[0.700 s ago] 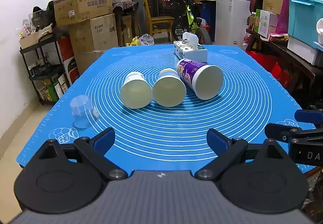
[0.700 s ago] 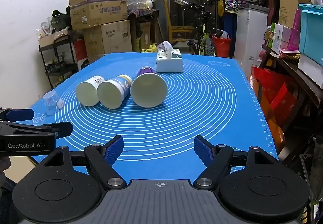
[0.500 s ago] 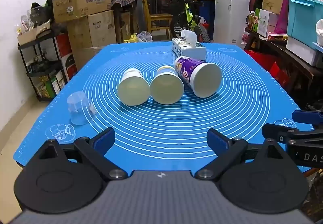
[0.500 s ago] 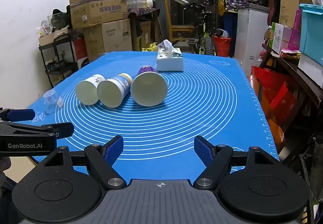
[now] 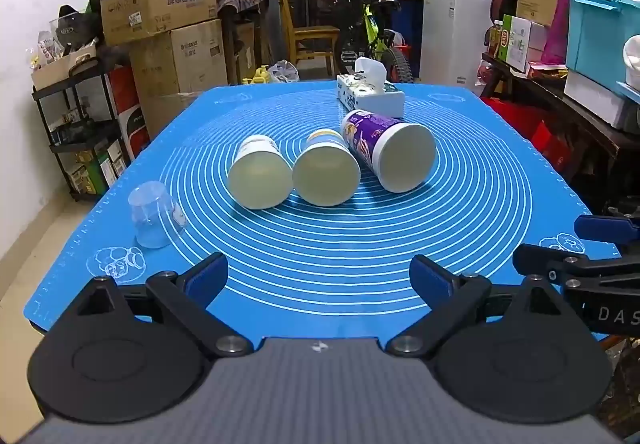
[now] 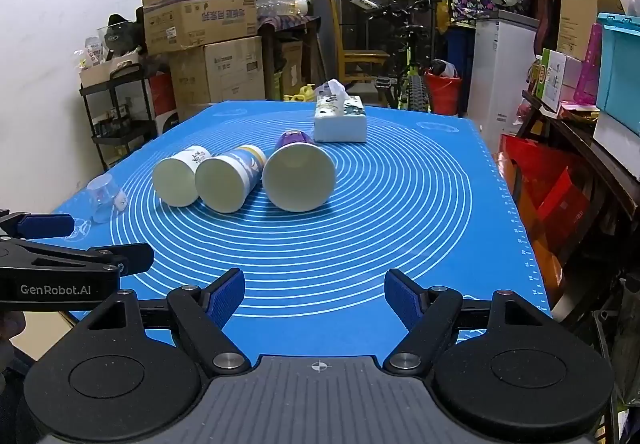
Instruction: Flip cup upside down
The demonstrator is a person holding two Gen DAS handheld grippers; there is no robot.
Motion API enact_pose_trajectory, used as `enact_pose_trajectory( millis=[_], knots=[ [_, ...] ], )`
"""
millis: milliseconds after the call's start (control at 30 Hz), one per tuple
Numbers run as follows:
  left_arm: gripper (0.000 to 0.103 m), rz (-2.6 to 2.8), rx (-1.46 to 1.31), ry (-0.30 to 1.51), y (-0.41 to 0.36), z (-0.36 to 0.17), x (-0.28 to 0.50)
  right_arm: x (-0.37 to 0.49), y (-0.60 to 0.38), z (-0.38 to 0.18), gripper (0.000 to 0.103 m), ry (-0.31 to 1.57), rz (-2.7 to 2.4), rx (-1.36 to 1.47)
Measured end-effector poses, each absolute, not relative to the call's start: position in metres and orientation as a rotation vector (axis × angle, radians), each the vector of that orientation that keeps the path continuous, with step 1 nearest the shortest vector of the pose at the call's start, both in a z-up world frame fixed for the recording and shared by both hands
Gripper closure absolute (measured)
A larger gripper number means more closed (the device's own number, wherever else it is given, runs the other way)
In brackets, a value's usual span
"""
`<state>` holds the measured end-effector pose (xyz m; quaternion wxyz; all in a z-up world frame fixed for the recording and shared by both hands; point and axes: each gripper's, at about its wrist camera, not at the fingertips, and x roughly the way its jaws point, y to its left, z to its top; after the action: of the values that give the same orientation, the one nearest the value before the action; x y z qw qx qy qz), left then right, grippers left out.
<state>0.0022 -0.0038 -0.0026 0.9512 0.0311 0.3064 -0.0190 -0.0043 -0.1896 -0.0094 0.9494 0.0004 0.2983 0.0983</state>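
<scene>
Three paper cups lie on their sides on the blue mat (image 5: 480, 204), mouths toward me: a white cup (image 5: 260, 172) on the left, a blue-and-white cup (image 5: 326, 174) in the middle, a larger purple cup (image 5: 390, 154) on the right. They also show in the right wrist view: white cup (image 6: 178, 180), middle cup (image 6: 226, 184), purple cup (image 6: 298, 174). A small clear plastic cup (image 5: 154, 214) stands upside down near the mat's left edge. My left gripper (image 5: 318, 278) is open and empty over the near edge. My right gripper (image 6: 316, 294) is open and empty to its right.
A tissue box (image 5: 370, 94) stands at the far side of the mat behind the cups. Cardboard boxes (image 5: 160, 12) and a black shelf (image 5: 80, 132) stand on the left. A bicycle (image 5: 372, 32) and a white cabinet (image 5: 456, 32) are behind the table, with storage bins on the right.
The left wrist view has shifted a little: the cups sit slightly lower and further left than before. The right gripper has barely moved. Both jaws stay open.
</scene>
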Motion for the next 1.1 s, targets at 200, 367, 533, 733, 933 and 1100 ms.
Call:
enact_pose_trajectory(
  millis=[200,367,533,733,933,1100],
  knots=[
    [0.006,-0.039,0.064,0.624,-0.0045,-0.0026,0.0028,-0.0043,-0.1891,-0.0096,0.023,0.608,0.199,-0.003],
    [0.006,-0.043,0.063,0.621,-0.0043,-0.0009,0.0029,-0.0038,-0.1890,-0.0095,0.023,0.609,0.200,-0.004],
    [0.006,-0.042,0.062,0.620,-0.0048,-0.0009,0.0031,-0.0042,-0.1886,-0.0098,0.023,0.609,0.199,-0.003],
    [0.006,-0.042,0.064,0.620,-0.0047,-0.0007,0.0033,-0.0034,-0.1886,-0.0098,0.023,0.610,0.199,-0.006],
    [0.006,-0.043,0.062,0.620,-0.0043,-0.0009,0.0031,-0.0034,-0.1880,-0.0100,0.023,0.611,0.199,-0.008],
    [0.006,-0.048,0.061,0.619,-0.0045,-0.0005,0.0029,-0.0032,-0.1878,-0.0101,0.023,0.611,0.200,-0.008]
  ],
)
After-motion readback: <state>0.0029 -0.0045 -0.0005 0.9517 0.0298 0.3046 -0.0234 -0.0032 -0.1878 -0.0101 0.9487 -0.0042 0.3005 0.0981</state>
